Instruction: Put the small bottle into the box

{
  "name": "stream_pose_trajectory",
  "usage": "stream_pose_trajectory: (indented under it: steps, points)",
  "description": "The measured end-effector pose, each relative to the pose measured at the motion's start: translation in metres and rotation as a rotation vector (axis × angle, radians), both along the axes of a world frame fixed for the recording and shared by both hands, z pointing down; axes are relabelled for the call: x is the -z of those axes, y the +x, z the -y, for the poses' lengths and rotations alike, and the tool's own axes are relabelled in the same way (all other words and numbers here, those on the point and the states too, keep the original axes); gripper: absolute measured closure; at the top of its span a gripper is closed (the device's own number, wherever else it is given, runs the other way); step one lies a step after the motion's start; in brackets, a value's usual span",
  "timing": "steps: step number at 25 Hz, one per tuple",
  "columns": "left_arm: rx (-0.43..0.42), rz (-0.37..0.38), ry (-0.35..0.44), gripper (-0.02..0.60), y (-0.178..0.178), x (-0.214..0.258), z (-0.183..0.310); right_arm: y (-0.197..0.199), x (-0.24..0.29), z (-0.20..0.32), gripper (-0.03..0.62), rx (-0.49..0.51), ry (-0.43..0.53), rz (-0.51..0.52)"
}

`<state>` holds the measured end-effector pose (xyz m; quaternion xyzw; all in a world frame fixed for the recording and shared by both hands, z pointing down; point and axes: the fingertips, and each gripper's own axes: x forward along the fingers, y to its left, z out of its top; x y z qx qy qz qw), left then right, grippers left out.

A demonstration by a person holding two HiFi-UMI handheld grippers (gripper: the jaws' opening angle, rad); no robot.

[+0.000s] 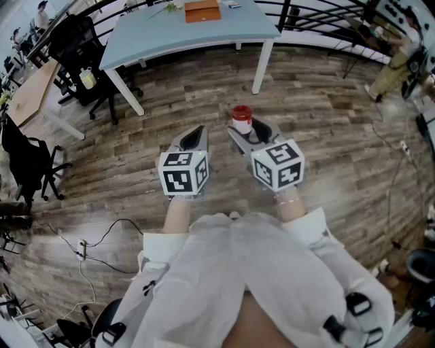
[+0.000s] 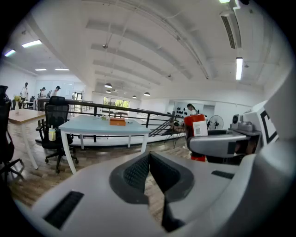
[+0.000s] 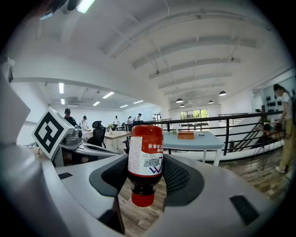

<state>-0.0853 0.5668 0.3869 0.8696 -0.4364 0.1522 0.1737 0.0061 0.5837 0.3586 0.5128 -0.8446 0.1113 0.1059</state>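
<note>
My right gripper's fingers clamp the small bottle by its labelled body, cap toward the frame's bottom. The left gripper is level just beside it, fingers pressed together on nothing. Both reach forward over the wood floor; the orange box lies on the blue tabletop, top centre.

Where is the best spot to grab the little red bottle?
The small bottle is best squeezed from both sides around its labelled middle, as the right gripper does now. There it is wide, round and straight; the cap, pointing down, is narrower and likely slips easier.
</note>
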Motion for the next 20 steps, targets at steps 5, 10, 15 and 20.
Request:
stream_pose_trajectory:
  steps: [5, 10, 15, 20]
  points:
    - [0.018, 0.045, -0.025, 0.577, -0.01, -0.008, 0.003, -0.006, -0.016, 0.006, 0.379, -0.007, -0.022, -0.026]
    - [0.007, 0.039, -0.052, 0.577, -0.016, -0.017, -0.004, -0.014, -0.041, 0.0, 0.379, -0.025, -0.069, -0.066]
    - [-0.003, 0.033, -0.092, 0.577, -0.02, -0.032, -0.013, -0.024, -0.048, -0.011, 0.379, -0.023, -0.096, -0.053]
    - [-0.055, 0.034, -0.084, 0.577, -0.026, -0.037, -0.013, -0.034, -0.036, -0.007, 0.379, -0.057, -0.065, -0.001]
